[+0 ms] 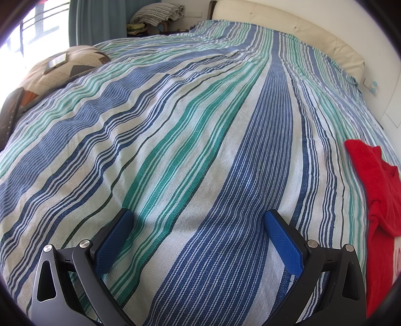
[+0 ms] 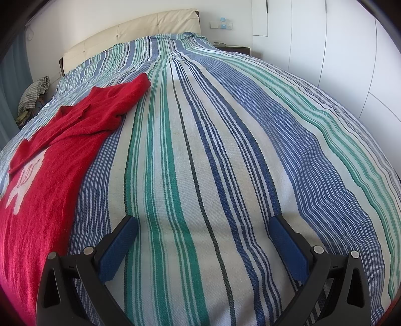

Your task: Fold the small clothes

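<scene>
A small red sweater [image 2: 50, 160] with a white figure on its front lies flat on the striped bedspread [image 2: 213, 150], one sleeve stretched toward the headboard. In the right wrist view it fills the left side; in the left wrist view the red sweater [image 1: 378, 190] shows at the far right edge. My left gripper [image 1: 199, 217] hovers open over bare bedspread [image 1: 175, 138], well left of the sweater. My right gripper [image 2: 203, 223] is open too, over the bedspread just right of the sweater's hem. Neither holds anything.
A cream padded headboard [image 2: 130, 32] runs along the far end. A patterned cushion [image 1: 62, 67] with a phone on it and a dark device [image 1: 10, 112] sit at the bed's left edge. White wardrobe doors [image 2: 338, 55] stand to the right. A folded checked blanket [image 1: 158, 12] rests beyond the bed.
</scene>
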A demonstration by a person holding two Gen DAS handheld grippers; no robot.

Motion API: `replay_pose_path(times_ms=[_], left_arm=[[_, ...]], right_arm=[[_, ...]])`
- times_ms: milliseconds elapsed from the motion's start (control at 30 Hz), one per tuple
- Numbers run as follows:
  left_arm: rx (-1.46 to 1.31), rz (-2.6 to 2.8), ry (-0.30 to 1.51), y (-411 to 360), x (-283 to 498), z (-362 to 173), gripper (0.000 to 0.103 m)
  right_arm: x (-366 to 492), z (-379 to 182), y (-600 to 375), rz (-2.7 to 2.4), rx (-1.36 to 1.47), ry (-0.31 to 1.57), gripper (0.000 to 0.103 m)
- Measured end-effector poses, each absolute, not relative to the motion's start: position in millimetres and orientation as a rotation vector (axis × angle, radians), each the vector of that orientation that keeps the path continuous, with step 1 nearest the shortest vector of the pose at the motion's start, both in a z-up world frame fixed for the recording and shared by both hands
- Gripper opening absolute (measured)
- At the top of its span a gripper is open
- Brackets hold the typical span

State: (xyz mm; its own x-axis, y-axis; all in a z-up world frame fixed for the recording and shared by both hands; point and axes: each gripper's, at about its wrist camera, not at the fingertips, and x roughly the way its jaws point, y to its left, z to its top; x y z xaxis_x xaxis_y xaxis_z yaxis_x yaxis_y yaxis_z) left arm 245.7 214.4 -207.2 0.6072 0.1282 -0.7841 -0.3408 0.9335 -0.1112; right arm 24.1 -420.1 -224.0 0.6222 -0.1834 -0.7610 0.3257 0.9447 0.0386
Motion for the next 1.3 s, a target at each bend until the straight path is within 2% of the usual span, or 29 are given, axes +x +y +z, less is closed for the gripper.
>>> replay_pose_path(times_ms=[1300], left_arm=[[-0.281,0.283,0.898,212.3,247.5,-205.9,0.103]], right_arm=[[23.3,-223.2,-420.0,-0.297,0.177,0.849,0.103]])
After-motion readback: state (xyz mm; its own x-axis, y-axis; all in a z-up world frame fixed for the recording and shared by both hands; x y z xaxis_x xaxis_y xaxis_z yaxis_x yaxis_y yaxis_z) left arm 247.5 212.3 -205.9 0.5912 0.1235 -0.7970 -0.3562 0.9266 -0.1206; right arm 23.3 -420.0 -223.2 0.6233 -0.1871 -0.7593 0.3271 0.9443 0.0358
